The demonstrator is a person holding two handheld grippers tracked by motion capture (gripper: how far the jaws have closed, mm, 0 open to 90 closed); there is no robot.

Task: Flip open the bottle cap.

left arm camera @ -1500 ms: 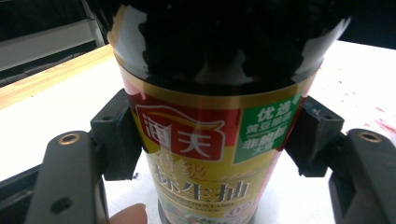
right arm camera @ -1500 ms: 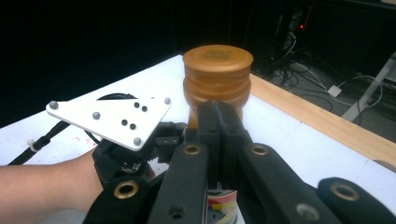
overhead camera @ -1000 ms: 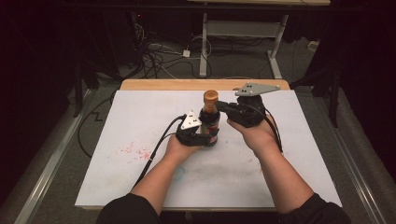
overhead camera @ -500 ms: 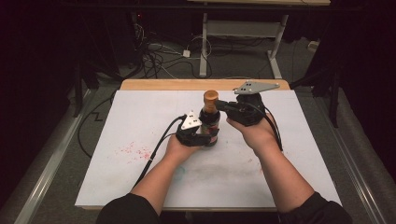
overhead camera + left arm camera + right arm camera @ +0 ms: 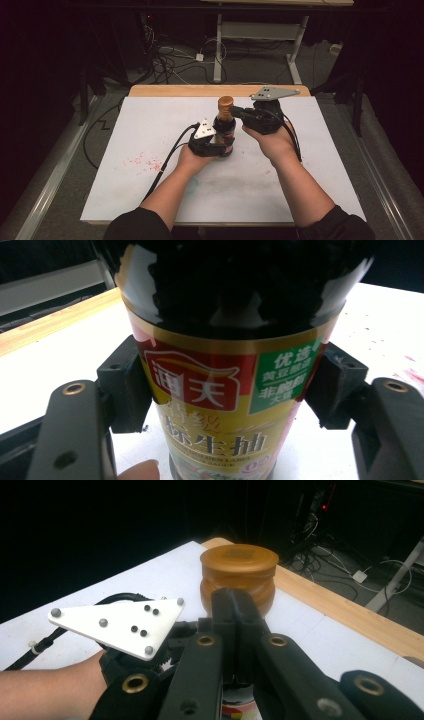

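So the sauce bottle (image 5: pixel 225 131) is stood upright mid-table (image 5: pixel 150 195) on the white sheet, its body clamped from both sides by the left tool (image 5: pixel 219 146). A bit farther back, the right tool (image 5: pixel 234 112) is seen with jaws pressed together, tips just below the brown cap (image 5: pixel 239 576), touching the bottle's neck.

Bright on the white table (image 5: pixel 150 135) in the middle of the high view, dark all round the edges. Soft and a bit grainy everywhere. Big white shine on the dark bottle (image 5: pixel 230 365) near the top of the left gripper view, label sharp, bottom corners blurry. Black in the upper left of the right gripper view, brown cap (image 5: pixel 239 575) clear, near black parts at the bottom fuzzy.
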